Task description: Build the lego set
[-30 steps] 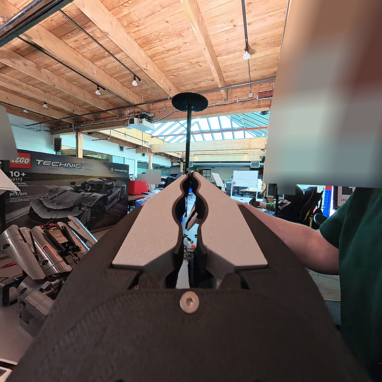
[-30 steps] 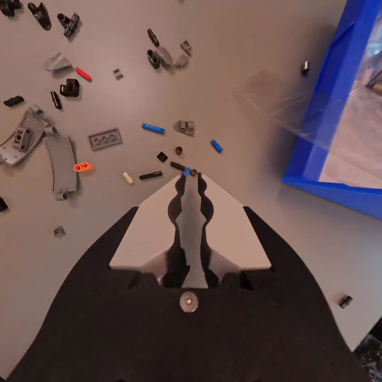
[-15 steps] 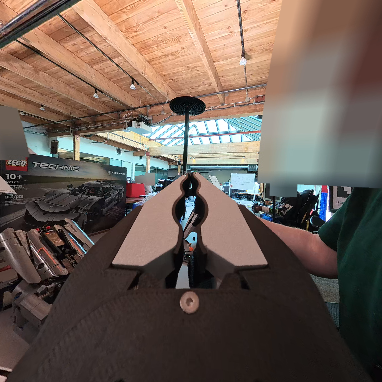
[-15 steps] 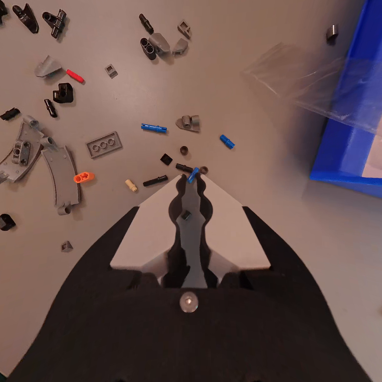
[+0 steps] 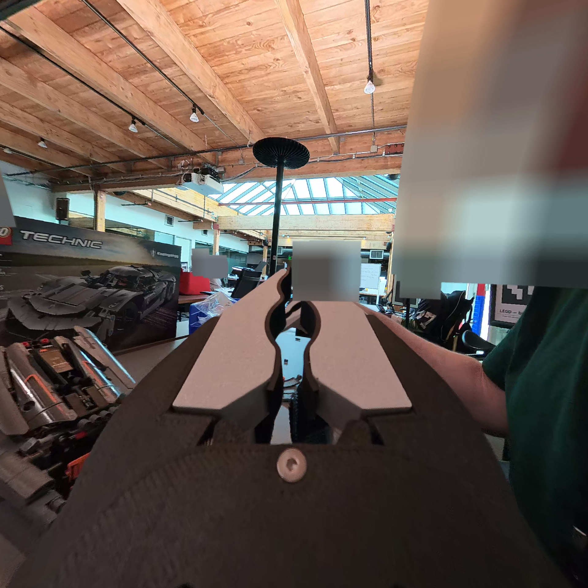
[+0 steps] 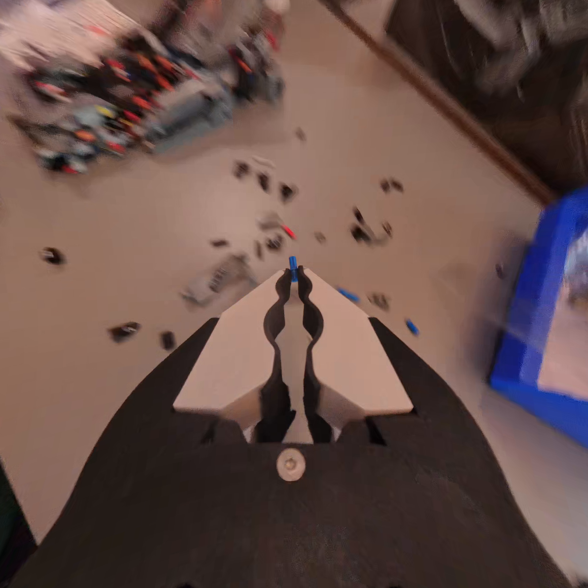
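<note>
My right gripper (image 6: pixel 293 271) is shut on a small blue pin (image 6: pixel 293 265), which sticks out past the tips, above the tan table (image 6: pixel 127 270). The right wrist view is motion-blurred. The part-built grey, black and orange car model (image 6: pixel 143 95) lies at the upper left, away from the pin. Loose small pieces (image 6: pixel 270 187) are scattered between them. My left gripper (image 5: pixel 291 273) points up at the room with its fingers together. A mosaic patch hides its right tip, and I see nothing held. The model (image 5: pixel 47 397) is at its lower left.
A blue bin (image 6: pixel 547 318) with a clear bag stands at the right of the table, whose far edge (image 6: pixel 445 105) runs diagonally. The set's box (image 5: pixel 89 286) stands behind the model. A person's bare forearm (image 5: pixel 461 381) and green sleeve (image 5: pixel 547 413) are to the right of my left gripper. The model (image 5: pixel 47 397) lies around 25 cm away from my left fingertips.
My right gripper closed on a blue pin on the table, lifted it and swung toward the car model. The left gripper's view shifted slightly and its fingers stayed together.
</note>
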